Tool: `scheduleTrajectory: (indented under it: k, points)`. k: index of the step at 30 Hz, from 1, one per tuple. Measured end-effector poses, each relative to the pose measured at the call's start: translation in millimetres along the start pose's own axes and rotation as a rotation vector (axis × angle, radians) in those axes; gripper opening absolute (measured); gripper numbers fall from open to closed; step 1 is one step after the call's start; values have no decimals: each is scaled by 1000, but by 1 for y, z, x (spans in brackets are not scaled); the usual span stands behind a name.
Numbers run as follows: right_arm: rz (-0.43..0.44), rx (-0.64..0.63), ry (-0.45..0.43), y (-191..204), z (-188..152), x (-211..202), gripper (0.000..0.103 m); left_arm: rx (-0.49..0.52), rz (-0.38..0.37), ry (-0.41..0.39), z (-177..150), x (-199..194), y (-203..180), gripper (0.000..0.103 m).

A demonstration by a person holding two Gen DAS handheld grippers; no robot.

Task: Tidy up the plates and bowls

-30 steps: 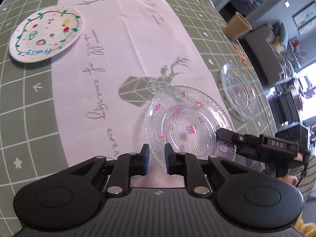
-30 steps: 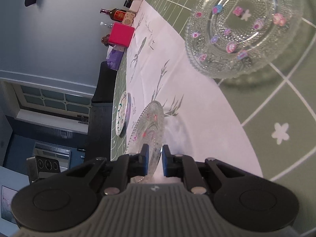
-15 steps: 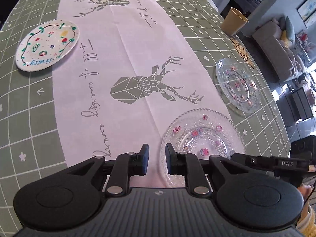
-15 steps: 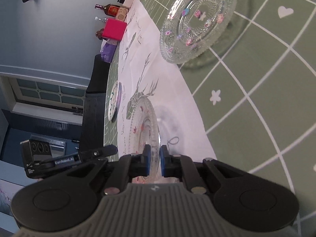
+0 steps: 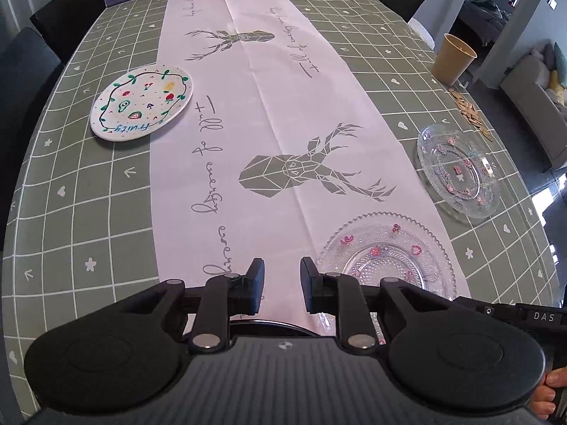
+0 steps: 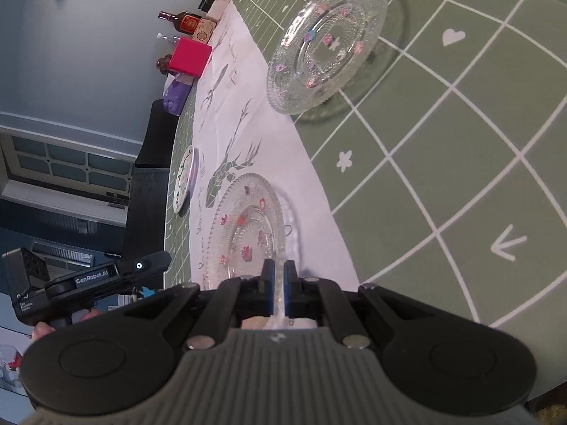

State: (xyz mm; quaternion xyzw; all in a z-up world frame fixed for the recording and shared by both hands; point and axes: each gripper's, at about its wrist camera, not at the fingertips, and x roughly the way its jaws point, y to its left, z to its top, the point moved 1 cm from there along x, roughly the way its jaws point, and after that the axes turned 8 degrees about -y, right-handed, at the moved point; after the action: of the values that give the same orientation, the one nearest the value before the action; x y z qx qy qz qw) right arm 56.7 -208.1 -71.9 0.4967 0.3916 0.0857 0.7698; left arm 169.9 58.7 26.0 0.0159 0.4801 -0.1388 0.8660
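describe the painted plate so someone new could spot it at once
Start at the pale deer-print runner down the middle of the green checked table. On its left edge lies the white plate. Unlike the two clear glass plates across the runner, it is opaque, painted with fruit and a green vine ring.

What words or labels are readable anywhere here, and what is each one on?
"Fruity": blue handwriting on the white painted plate.
"DAS": on the right gripper, as seen in the left wrist view.
"GenRobot.AI": on the left gripper, as seen in the right wrist view.
Cursive script on the white table runner: too stylised to read surely.
Bottle label: too small.
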Motion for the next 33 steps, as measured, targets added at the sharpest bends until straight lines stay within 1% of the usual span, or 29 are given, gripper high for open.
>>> scheduleTrajectory:
  k: [2, 5, 6, 7, 9, 10, 11, 12, 13, 15, 18, 22, 26, 29, 31, 33]
  points:
    - [8, 1, -2, 0, 1, 1, 4, -14, -9, 0, 0, -2, 1, 25]
    - [37, 50, 1, -4, 3, 5, 11, -23, -11, -5, 0, -4, 2, 25]
    - [35, 67, 11, -5, 3, 8, 17, -23, -14, -7, 0, -5, 2, 25]
    - [30, 72, 13, -4, 2, 10, 21, -23, -16, -8, -1, -6, 2, 25]
    - [11, 38, 5, 3, 1, 12, 20, -22, -14, -13, -1, -7, 2, 25]
    - [-3, 21, -7, 6, 0, 12, 18, -19, -12, -15, -1, -7, 2, 26]
    - [-23, 4, -12, 9, -1, 14, 15, -14, -10, -17, -2, -8, 2, 27]
    - [-43, -8, -21, 10, -2, 16, 4, -9, -7, -20, -3, -9, 2, 28]
    - [-44, -2, -25, 10, -3, 17, 1, -4, -2, -22, -3, -10, 2, 28]
    - [-44, 18, -15, 8, -3, 17, 2, 10, 8, -26, -5, -11, 2, 29]
    - [-61, 4, -2, 9, -4, 12, 2, 33, 25, -40, -7, -14, 2, 30]
    - [-84, 2, 16, 8, -9, 2, 2, 30, 25, -48, -8, -19, 4, 30]
    - [-114, -25, 6, 8, -15, -11, 2, 10, 7, -52, -6, -22, 8, 30]
    - [-120, -25, -7, 6, -15, -16, 3, 4, -6, -54, -5, -24, 8, 30]
    - [-124, -24, -16, 5, -14, -17, 2, 7, -3, -61, -4, -27, 9, 30]
    - [-140, -53, -26, 8, -12, -18, 3, 12, 11, -84, -3, -31, 9, 30]
